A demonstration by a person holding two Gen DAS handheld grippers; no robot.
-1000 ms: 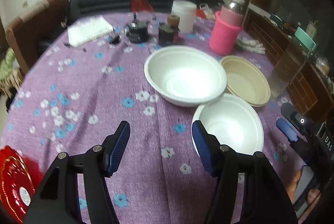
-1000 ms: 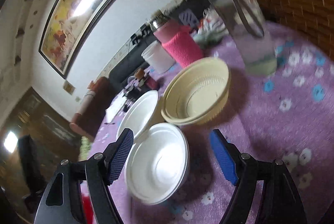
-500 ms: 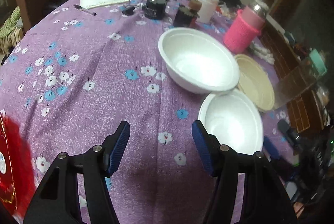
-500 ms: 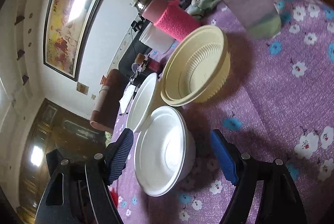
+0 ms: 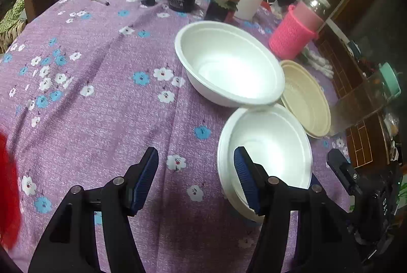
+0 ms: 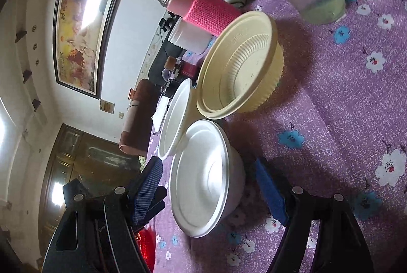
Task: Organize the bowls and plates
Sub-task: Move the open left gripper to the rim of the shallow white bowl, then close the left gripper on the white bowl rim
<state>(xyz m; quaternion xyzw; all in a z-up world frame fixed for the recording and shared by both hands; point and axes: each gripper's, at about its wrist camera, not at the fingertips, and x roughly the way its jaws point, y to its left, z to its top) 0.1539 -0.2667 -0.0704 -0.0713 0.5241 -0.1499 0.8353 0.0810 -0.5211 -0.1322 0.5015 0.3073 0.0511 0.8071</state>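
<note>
From the left wrist view we see our left tongs [image 5: 195, 177] spread apart and holding nothing, above the tabletop's purple flowered cloth [image 5: 101, 100]. The right blue pad overlaps the near rim of the smaller white foam bowl [image 5: 269, 145]; we cannot tell whether it touches. Just beyond it sits the larger white foam bowl [image 5: 229, 64], its rim overhanging the smaller bowl's far edge. The ribbed cream plastic bowl [image 5: 305, 97] lies just right of both, beside the tabletop's right edge. To the left of the bowls the cloth carries only its flowers; a blurred red object [image 5: 9, 194] shows at the left border. White letters on the dark device at lower right are too small for us to read.

From the right wrist view our right tongs [image 6: 211, 189] are wide apart, straddling the smaller white foam bowl [image 6: 203, 178] with a gap on each side. The cream bowl [image 6: 239, 67] stands behind it, and the pink knitted-sleeve bottle [image 6: 203, 8] further back. The framed painting [image 6: 81, 31] bears writing we cannot read.
</note>
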